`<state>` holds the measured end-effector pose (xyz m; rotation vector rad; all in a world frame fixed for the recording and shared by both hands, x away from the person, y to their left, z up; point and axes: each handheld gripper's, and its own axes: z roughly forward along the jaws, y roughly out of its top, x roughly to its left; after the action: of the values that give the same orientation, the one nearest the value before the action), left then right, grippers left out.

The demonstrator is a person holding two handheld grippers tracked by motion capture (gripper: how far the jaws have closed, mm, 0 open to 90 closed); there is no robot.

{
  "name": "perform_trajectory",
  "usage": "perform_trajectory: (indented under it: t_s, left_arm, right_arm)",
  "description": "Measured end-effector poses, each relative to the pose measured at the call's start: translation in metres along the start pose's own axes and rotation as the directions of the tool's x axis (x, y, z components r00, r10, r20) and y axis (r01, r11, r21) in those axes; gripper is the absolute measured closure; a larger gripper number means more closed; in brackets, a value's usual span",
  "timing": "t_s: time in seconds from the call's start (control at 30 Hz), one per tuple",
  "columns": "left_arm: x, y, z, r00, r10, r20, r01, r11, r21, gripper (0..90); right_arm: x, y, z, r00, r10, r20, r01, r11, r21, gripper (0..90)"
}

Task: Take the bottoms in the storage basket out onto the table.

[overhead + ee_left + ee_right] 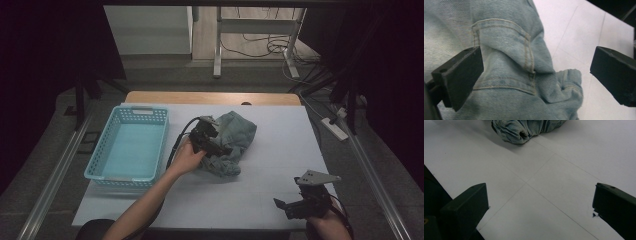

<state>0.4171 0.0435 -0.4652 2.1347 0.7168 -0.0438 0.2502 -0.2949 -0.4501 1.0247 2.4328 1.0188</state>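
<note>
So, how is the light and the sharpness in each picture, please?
High view: dim, with black borders, though the white table and the blue basket read clearly. Left gripper view: bright and sharp on the denim garment, stitching visible. Right gripper view: even light, a soft shadow beside the garment, and the right gripper near the lens looks slightly soft.

We see left gripper (216, 145) over jeans (232, 137), jaws apart, one jaw above jeans pocket (504, 55), other above bare table (270, 190). Jeans bunched at table middle, spreading ahead and right of left gripper. Basket (131, 146) just left of left gripper, on table's left part. Right gripper (290, 206) at near right table edge, well apart from jeans, jaws apart over bare table. From right gripper, we see jeans (524, 128) ahead, far side.
</note>
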Motion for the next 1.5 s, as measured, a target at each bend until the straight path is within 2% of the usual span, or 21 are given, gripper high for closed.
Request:
perform_trajectory:
  t_s: [0.17,0.4,0.63,0.77,0.9,1.13,1.5]
  left_arm:
    - [-0.002,-0.003,-0.004,1.0000,0.005,-0.008,-0.005,1.0000,-0.005,0.0]
    - [-0.002,-0.005,-0.011,0.9998,0.005,0.020,-0.004,0.9988,-0.048,0.0]
    - [-0.003,-0.005,-0.013,0.9995,0.016,0.027,-0.015,0.9991,-0.040,0.0]
    - [-0.004,-0.005,-0.017,0.9995,0.005,0.033,-0.004,0.9994,-0.034,0.0]
    - [-0.007,-0.005,-0.021,0.9984,0.002,0.056,0.001,0.9984,-0.057,0.0]
    - [-0.012,-0.005,-0.028,0.9996,0.011,0.027,-0.010,0.9984,-0.055,0.0]
    - [-0.013,-0.010,-0.036,0.9999,-0.011,0.001,0.011,0.9976,-0.069,0.0]
  right_arm:
    - [0.000,0.000,0.000,1.0000,-0.001,0.001,0.001,1.000,0.000,0.8]
    - [0.000,0.000,-0.001,1.0000,-0.002,-0.002,0.002,1.000,-0.004,0.8]
    - [0.000,0.000,-0.001,1.0000,-0.001,-0.004,0.001,1.000,-0.008,0.7]
    - [0.000,0.000,-0.001,1.0000,-0.002,-0.006,0.002,1.000,-0.010,0.7]
    - [0.000,0.000,-0.002,1.0000,-0.001,-0.007,0.001,1.000,-0.012,0.8]
    - [0.000,0.000,-0.002,1.0000,-0.001,-0.007,0.001,1.000,-0.014,0.8]
    - [0.000,0.000,-0.002,1.0000,-0.001,-0.009,0.000,1.000,-0.016,0.8]
